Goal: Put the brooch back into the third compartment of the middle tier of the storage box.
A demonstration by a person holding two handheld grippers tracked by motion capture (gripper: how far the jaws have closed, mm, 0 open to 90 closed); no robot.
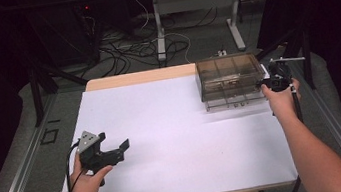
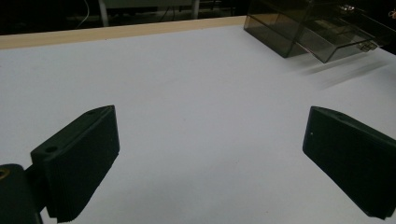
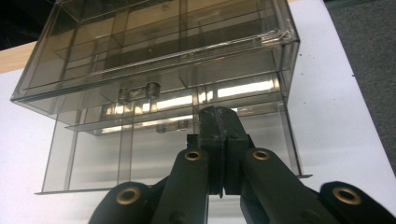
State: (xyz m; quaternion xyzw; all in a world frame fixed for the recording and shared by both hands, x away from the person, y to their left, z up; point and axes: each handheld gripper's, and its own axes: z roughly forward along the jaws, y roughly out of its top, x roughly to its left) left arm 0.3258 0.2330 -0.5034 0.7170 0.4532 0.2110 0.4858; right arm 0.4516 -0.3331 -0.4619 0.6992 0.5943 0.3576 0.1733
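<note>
The smoked clear drawer box (image 1: 229,80) is found at about two o'clock on the white table (image 1: 175,141), near the far right edge, with its lower drawer (image 3: 163,154) drawn partly out toward the person. The right claw (image 3: 219,123) is seen in the right gripper view with its jaws pressed together and nothing between them, its tip just at the front wall of that drawer; whether it is touching the plastic cannot be told. In the high view the right claw (image 1: 270,82) is held at the box's three o'clock corner. If a push is intended, it is judged that the light box could be slid back or skewed on the smooth sheet instead of the drawer being closed, since nothing is bracing it. A push off the drawer's centre could jam the drawer crooked in its rails. The narrow closed tip could also slip off the glossy wall. The left claw (image 1: 111,152) is held spread wide and empty at about eight o'clock, well apart from the box, so no support is offered from there.
</note>
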